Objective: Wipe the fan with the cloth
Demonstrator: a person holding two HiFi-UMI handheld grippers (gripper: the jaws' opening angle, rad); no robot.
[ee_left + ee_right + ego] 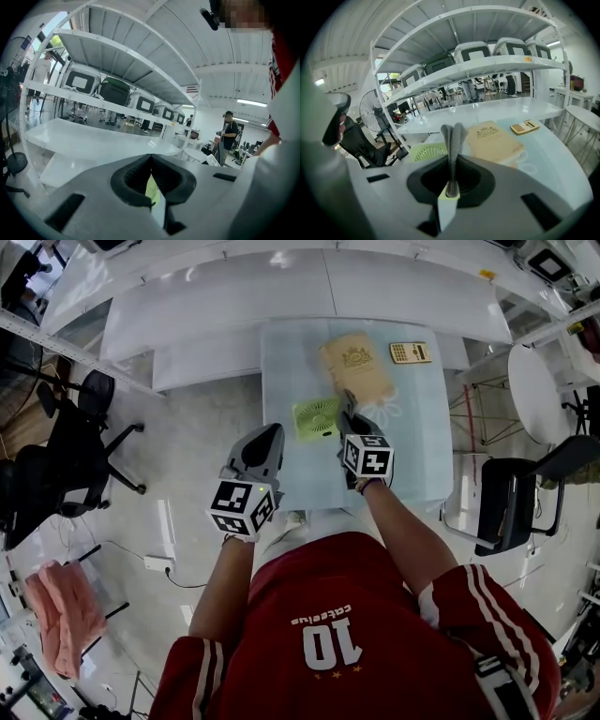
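The right gripper (350,418) (452,164) is clenching a strip of grey cloth (453,136) (349,401), its jaws pressing together on the fabric while the free end is standing up past the tips. The left gripper (273,431) (150,159) is hovering with its jaws closed tip to tip and nothing caught between them.

The small green fan (317,418) (429,152) (152,190) is lying flat on the pale glass-topped table (422,446) (562,164), near the edge closest to the person and between the two grippers' tips. The cloth is hanging just beside the fan's right edge; whether it is touching the fan cannot be told. The left gripper is floating off the table's left edge, near the fan but apart from it.

Just beyond the fan, to its right, a tan book (356,367) (494,140) is resting at a slant, and a beige calculator (410,352) (524,126) is lying further right, close to the book's far corner.

The person, wearing a red jersey (356,615), is leaning over the table's near edge. White shelving (487,65) is running behind the table, a black office chair (70,456) is standing well off to the left, and another person (229,136) is standing in the background of the left gripper view.
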